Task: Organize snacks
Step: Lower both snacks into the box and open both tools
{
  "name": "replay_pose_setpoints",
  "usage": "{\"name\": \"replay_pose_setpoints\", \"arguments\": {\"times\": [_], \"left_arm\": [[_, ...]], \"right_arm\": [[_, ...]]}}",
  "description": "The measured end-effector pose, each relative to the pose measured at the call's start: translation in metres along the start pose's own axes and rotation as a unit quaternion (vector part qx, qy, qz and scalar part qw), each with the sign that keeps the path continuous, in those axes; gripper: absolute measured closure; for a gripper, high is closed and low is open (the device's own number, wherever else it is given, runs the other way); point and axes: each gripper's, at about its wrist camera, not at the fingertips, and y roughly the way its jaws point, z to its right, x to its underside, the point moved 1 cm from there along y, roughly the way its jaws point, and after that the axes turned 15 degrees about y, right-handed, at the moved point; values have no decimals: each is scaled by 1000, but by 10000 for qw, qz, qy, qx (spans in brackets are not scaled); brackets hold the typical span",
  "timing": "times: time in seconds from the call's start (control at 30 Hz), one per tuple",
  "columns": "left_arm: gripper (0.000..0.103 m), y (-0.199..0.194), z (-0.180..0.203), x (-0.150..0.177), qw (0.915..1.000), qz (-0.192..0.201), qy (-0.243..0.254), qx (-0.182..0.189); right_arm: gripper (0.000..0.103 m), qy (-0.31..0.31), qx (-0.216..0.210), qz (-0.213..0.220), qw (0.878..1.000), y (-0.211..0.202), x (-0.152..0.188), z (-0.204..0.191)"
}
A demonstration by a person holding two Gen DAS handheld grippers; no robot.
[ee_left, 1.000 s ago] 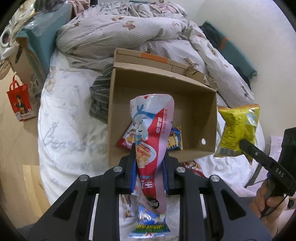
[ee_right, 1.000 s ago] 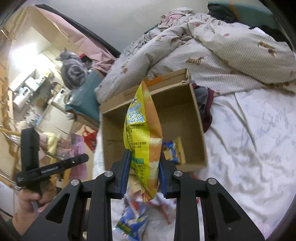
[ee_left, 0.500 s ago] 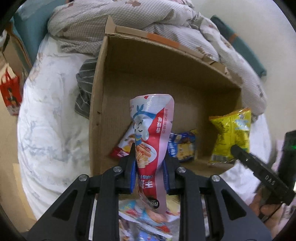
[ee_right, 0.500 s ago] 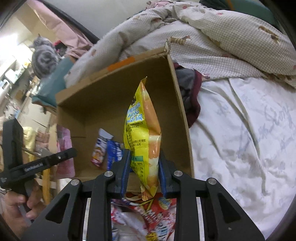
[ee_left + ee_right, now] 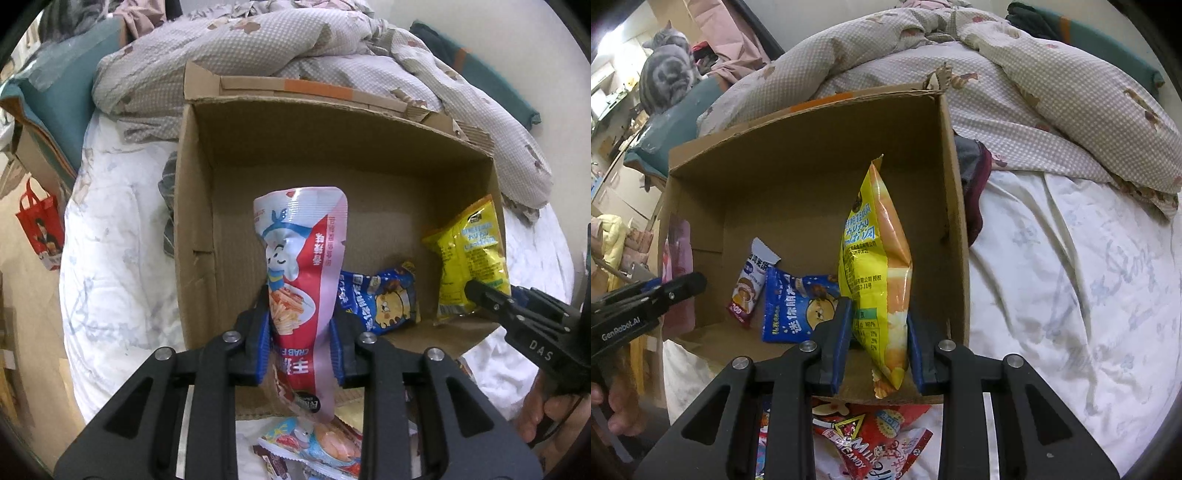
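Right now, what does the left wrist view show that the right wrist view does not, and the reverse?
Only the left wrist view: a red tote bag on the floor, and the left hand-held gripper opening around the pink pouch.

Only the right wrist view: a grey cat, a small white-and-red packet in the box, and the right hand-held gripper clamping the yellow bag.

Both: the cardboard box, the blue packet inside it, the blanket.

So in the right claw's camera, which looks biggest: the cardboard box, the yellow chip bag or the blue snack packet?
1. Cardboard box
2. Yellow chip bag, though it sits nearest the camera, which may flatter it
3. Blue snack packet
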Motion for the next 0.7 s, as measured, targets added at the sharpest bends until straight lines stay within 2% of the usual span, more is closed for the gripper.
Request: {"name": "replay_pose_setpoints", "arguments": {"times": [0.2, 0.27, 0.3, 0.33, 0.43, 0.53, 0.57, 0.6, 0.67, 0.7], "left_arm": [[75, -4, 5, -2, 9997, 80, 156, -139], [63, -4, 7, -4, 9994, 89, 218, -244], [52, -4, 8, -4, 9994, 86, 222, -261], [46, -5, 7, -4, 9994, 104, 204, -243], [37, -9, 7, -5, 9995, 171, 158, -214], [37, -10, 5, -4, 9994, 197, 158, -237], [37, -10, 5, -4, 9994, 199, 139, -235], [37, -10, 4, -4, 9995, 212, 111, -215], [37, -11, 3, -3, 9995, 234, 72, -184], [37, -12, 2, -4, 9995, 245, 62, -175]], "right_arm": [[71, -25, -33, -64, 10000, 3, 2, -4], [71, 10, -44, -97, 9999, 4, 2, -3], [71, 4, -35, -97, 9999, 4, 2, -4], [71, 0, -25, -86, 10000, 4, 2, -4], [71, -3, -62, -76, 10000, 4, 2, -5], [70, 66, -196, -137, 9997, 4, 1, -5], [66, 92, -251, -145, 9995, 3, 1, -6], [48, 113, -321, -138, 9993, 2, 0, -6], [27, 160, -461, -19, 9988, -4, -1, -6], [26, 167, -500, 43, 9986, -7, -1, -6]]}}
